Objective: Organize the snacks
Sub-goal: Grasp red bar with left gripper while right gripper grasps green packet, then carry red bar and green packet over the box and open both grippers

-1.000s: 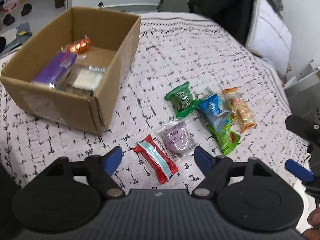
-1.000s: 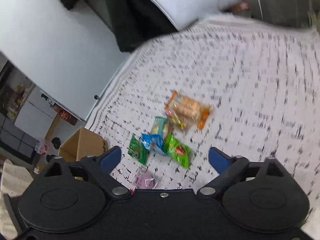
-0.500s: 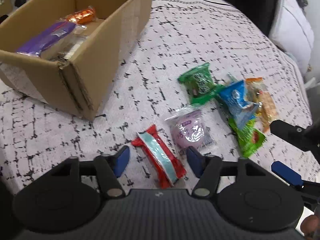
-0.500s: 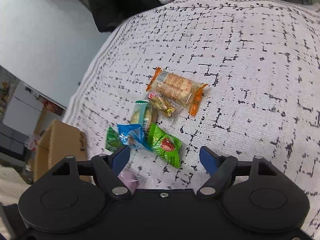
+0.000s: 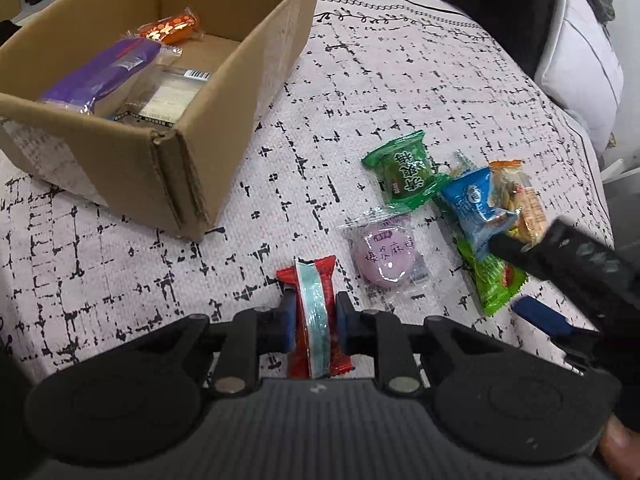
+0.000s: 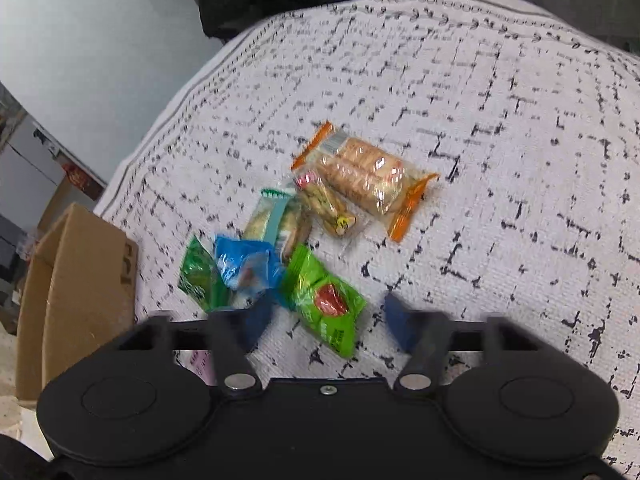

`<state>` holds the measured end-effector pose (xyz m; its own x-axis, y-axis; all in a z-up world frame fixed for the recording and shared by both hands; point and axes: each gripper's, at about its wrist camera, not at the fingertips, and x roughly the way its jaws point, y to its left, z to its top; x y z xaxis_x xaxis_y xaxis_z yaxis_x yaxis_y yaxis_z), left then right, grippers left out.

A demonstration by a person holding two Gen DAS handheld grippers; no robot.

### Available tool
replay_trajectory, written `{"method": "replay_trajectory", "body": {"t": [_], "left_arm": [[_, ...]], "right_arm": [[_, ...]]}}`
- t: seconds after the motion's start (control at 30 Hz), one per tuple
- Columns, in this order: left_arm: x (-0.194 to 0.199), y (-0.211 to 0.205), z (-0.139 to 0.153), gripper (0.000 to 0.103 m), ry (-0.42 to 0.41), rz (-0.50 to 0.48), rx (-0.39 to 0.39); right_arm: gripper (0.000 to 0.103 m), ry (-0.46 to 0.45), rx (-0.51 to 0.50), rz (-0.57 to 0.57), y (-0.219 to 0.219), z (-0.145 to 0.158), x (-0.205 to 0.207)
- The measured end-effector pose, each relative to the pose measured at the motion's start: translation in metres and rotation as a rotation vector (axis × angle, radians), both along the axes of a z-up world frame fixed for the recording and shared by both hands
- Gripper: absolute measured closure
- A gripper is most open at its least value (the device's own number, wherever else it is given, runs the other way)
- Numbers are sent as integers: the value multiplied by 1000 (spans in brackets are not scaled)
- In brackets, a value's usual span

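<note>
In the left wrist view my left gripper [image 5: 314, 320] is closing, and its blue pads press both sides of a red snack bar [image 5: 312, 292] with a teal stripe, which lies on the patterned cover. In the right wrist view my right gripper [image 6: 326, 318] is also closing. A light green packet [image 6: 324, 300] lies between its pads, which stand clear of it. That gripper [image 5: 528, 284] also shows at the right of the left view. A cardboard box [image 5: 160, 152] holding purple [image 5: 108, 68], orange [image 5: 170, 28] and clear packets stands at the upper left.
A purple round snack [image 5: 386, 256], a dark green packet [image 5: 404, 168], a blue packet [image 5: 472, 204] and an orange-ended cracker pack [image 6: 364, 180] lie clustered on the cover. A white pillow [image 5: 580, 68] and dark clothing [image 5: 500, 0] sit at the far edge.
My left gripper came down over the red bar and narrowed onto it. My right gripper dropped toward the snack pile, and its jaws narrowed around the light green packet.
</note>
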<state>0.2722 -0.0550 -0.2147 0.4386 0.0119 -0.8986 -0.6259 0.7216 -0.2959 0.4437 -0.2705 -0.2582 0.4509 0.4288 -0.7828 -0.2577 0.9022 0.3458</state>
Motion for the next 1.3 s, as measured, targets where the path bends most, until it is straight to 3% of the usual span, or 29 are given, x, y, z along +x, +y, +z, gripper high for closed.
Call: {"method": "replay_trajectory", "body": {"t": [0.07, 0.23, 0.8, 1.3], "left_arm": [[-3, 0, 5, 84, -12, -9, 5], [-5, 5, 20, 84, -55, -18, 0], [-22, 21, 89, 84, -220, -30, 66], [-44, 50, 131, 84, -312, -20, 135]], "right_arm": [[78, 12, 13, 3, -1, -1, -2], [81, -6, 21, 15, -3, 9, -10], [82, -119, 158, 39, -14, 54, -45], [82, -227, 299, 168, 17, 86, -74]]}}
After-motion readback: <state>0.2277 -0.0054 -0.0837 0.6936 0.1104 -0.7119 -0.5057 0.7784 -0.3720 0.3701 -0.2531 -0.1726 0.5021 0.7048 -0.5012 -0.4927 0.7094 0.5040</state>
